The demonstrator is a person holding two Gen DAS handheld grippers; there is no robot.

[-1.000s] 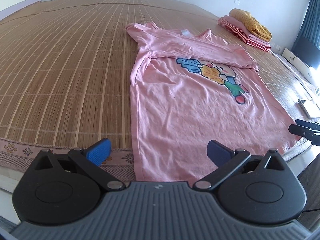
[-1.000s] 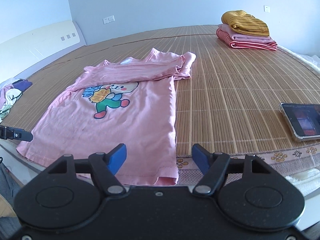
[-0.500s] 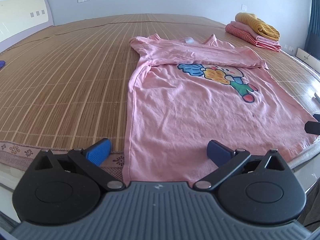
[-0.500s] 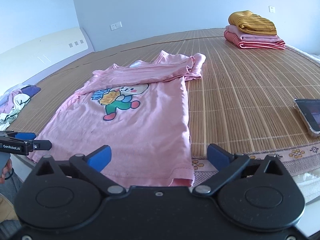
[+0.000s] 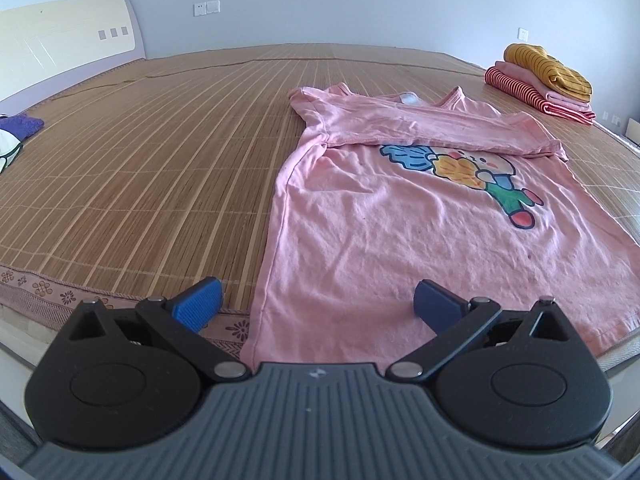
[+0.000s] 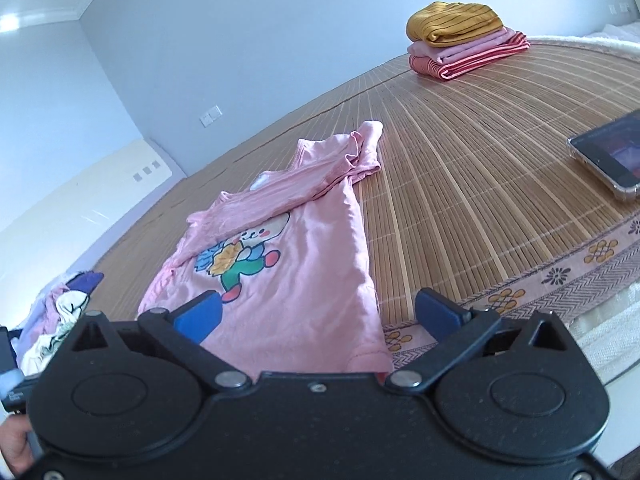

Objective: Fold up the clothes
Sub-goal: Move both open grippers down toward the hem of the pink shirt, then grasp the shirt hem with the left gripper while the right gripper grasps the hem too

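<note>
- The pink T-shirt [image 5: 420,224] lies face up on the bed's bamboo mat [image 5: 160,168], its hem at the near edge of the bed; the cartoon print is uncovered.
- Judged from how it lies, one fold is done: the sleeves and shoulder band are turned down across the chest, just above the print. The body is not yet folded.
- The left tongs [image 5: 316,304] stand wide with nothing gripped, over the hem's left corner.
- The right tongs [image 6: 318,312] have just been opening and now stand wide; the hem's right corner lies between them, ungripped.
- A stack of folded clothes [image 6: 464,40] sits well apart at the far corner, so part of the task looks finished.
- An unfolded heap [image 6: 60,312] waits at the left edge.
- A phone [image 6: 612,156] lies on the mat to the right.
</note>
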